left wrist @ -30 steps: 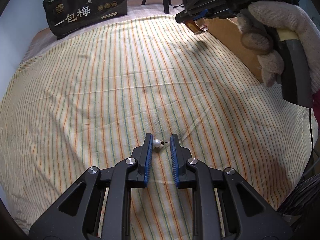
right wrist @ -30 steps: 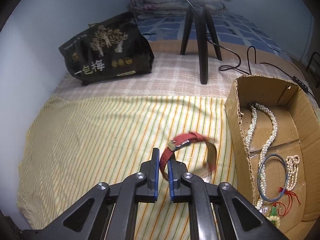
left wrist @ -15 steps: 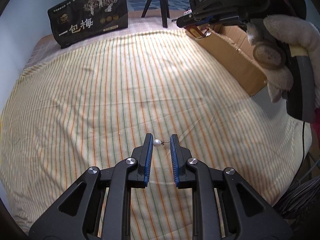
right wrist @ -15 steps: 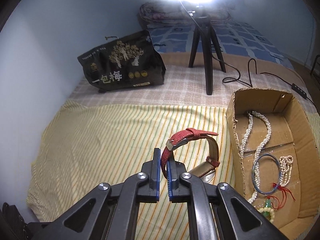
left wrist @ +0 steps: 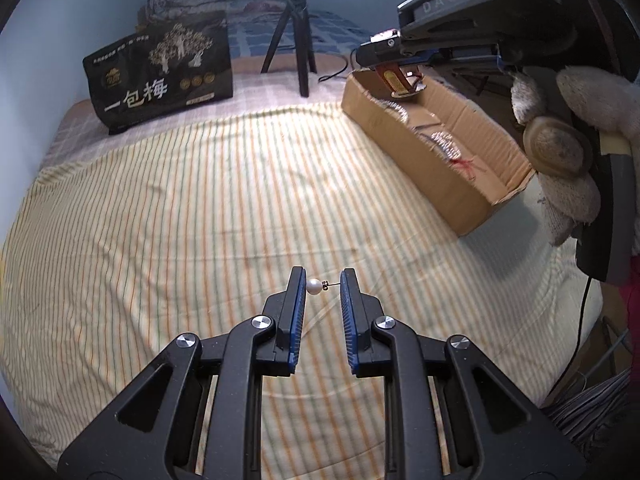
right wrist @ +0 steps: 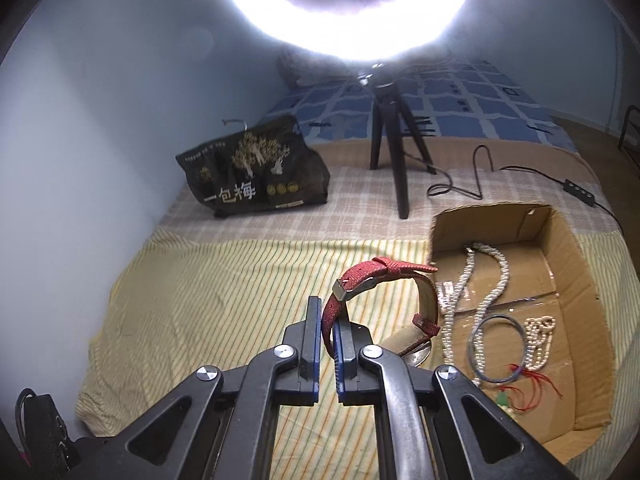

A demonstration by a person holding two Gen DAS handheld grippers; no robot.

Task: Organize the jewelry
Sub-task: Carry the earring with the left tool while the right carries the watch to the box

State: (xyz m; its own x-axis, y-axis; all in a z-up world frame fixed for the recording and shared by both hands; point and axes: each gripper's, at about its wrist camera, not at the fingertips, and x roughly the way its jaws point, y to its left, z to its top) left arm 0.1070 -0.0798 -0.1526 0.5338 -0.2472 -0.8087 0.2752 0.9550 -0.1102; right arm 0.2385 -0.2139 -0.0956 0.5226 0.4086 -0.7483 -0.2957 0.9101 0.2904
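The black bag (right wrist: 256,168) reads "一包梅". The right gripper (right wrist: 327,330), marked "DAS", pinches a red watch strap (right wrist: 372,280); the left gripper (left wrist: 322,288) holds a pearl earring (left wrist: 314,287) between narrow jaws.

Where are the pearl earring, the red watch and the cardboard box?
pearl earring (left wrist: 314,287): left wrist view, on the white pearl.
red watch (right wrist: 360,278): right wrist view, on the red strap near the buckle.
cardboard box (right wrist: 582,276): right wrist view, on its right inner wall.
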